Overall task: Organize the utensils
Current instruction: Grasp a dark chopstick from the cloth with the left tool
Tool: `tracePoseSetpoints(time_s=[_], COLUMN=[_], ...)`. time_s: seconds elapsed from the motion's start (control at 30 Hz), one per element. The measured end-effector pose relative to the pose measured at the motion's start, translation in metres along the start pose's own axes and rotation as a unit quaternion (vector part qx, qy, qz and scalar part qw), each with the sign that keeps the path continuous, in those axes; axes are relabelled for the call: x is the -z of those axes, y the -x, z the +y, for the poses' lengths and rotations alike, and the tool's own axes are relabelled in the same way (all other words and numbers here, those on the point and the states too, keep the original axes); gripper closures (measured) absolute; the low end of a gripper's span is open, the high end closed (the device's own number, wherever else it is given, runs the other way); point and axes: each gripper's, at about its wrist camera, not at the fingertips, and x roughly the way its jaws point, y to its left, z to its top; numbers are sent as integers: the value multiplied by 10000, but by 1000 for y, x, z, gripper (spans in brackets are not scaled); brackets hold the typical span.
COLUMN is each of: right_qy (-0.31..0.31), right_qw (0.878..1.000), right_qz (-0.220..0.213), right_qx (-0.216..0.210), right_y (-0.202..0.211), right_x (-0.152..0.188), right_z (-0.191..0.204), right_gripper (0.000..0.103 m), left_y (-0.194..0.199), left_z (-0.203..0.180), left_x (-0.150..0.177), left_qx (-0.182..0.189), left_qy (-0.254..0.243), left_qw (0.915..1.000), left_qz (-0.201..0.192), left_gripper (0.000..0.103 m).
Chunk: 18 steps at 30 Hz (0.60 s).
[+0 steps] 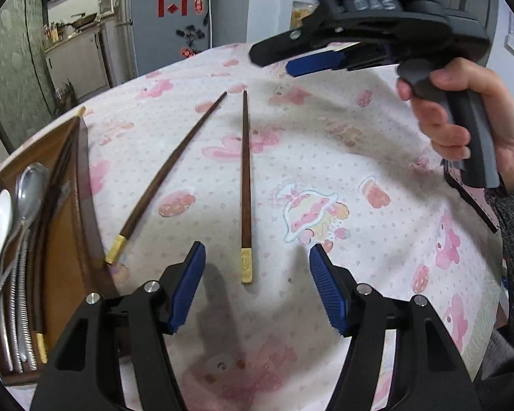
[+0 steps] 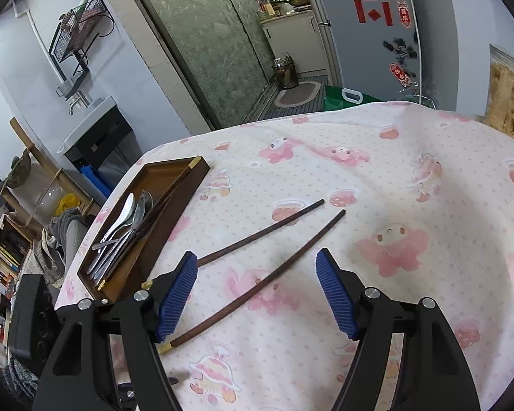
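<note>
A brown wooden tray (image 2: 185, 185) is sitting at the left edge of the tabletop (image 2: 411, 205), which is covered by a white cloth printed with pink cartoon figures. The tray is holding a white spoon (image 1: 1, 226), a metal spoon (image 1: 29, 191), several more metal handles lying side by side, and dark chopsticks with gold ends (image 1: 41, 346) resting along its inner wall.

Two more chopsticks are lying loose on the cloth, outside the tray. In the left wrist view the left chopstick (image 1: 169, 174) is slanting, its gold cap lying just beside the tray's edge, while the right chopstick (image 1: 245, 185) is running almost straight away from the camera. Its gold end is lying just ahead of the gap between the left gripper's (image 1: 257, 274) blue fingers (image 1: 188, 287), which are standing spread apart with nothing between them.

In the right wrist view the right gripper (image 2: 257, 277) is also standing released, its fingers (image 2: 176, 291) wide apart and holding nothing. The nearer chopstick (image 2: 257, 279) is crossing the gap between them on the cloth, its gold tip lying below the left finger; the farther one (image 2: 264, 231) is passing behind that finger's tip.

Both loose chopsticks are slim, dark brown, tapering to thin tips and capped in gold at the thick ends. A hand (image 1: 462, 116) is gripping the right gripper's handle.
</note>
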Motion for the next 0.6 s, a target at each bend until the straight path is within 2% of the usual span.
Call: tracePoseSetpoints(time_s=[0.13,0.2,0.27,0.5,0.57,0.6], right_qy=[-26,-39,-118,-739,-888,-929], right_qw=[10000,10000,9999,9963,9944,9939], right_qz=[-31,-5,30,362,421,440], right_qx=[-10,6,58,-249,-378,-397], right_y=[4,3,0,-32,-42,-45], right_x=[0,2,5,16,17,17], right_z=[-4,-6,-10,-24,-25,-25], right_gripper=[30,30,31,31,41,43], left_y=[-4,-5,-3,1,7,11], left_z=[-1,-4,-5,-7,-10,-11], left_x=[-2,-3,-3,-6,-8,-9], left_qx=[-151,-274,-255,-169,-109,-71], left_qy=[-41,-165,-173,-66,-34,-43], left_qw=[9999,9995,9995,9998,9998,9997], left_qz=[50,51,33,-80,-190,-248], left_gripper=[43,56,96,96,96,96])
